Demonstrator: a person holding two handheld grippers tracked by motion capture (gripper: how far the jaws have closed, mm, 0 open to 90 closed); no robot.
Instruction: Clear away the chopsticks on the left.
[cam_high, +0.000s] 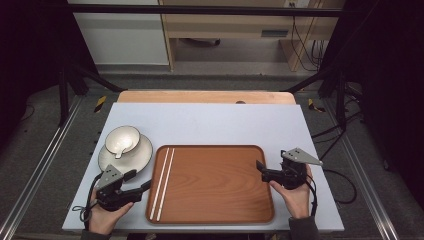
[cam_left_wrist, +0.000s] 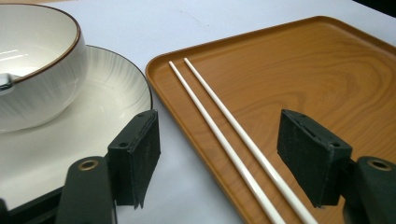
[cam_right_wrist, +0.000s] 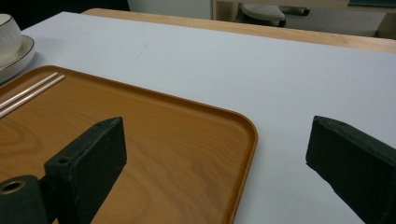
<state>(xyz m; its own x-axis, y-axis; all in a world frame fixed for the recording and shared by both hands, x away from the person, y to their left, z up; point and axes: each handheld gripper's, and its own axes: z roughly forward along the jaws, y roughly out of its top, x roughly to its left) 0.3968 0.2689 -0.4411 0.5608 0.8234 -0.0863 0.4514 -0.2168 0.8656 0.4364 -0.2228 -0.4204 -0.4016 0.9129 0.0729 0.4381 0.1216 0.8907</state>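
Hovering your left gripper (cam_high: 141, 180) with fingers apart and empty over the tray's (cam_high: 220, 210) left edge beside the chopsticks (cam_high: 163, 183), right gripper (cam_high: 260, 167) likewise spread at the right rim, you likely next reach left for the bowl (cam_high: 122, 139) on its plate (cam_high: 142, 156).

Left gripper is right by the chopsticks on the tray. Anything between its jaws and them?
Nothing visible does. The left gripper is open, jaws wide apart, and the two white chopsticks lie side by side along the tray's left edge, running between the jaws in the left gripper view. The plate with its bowl sits off to the side.
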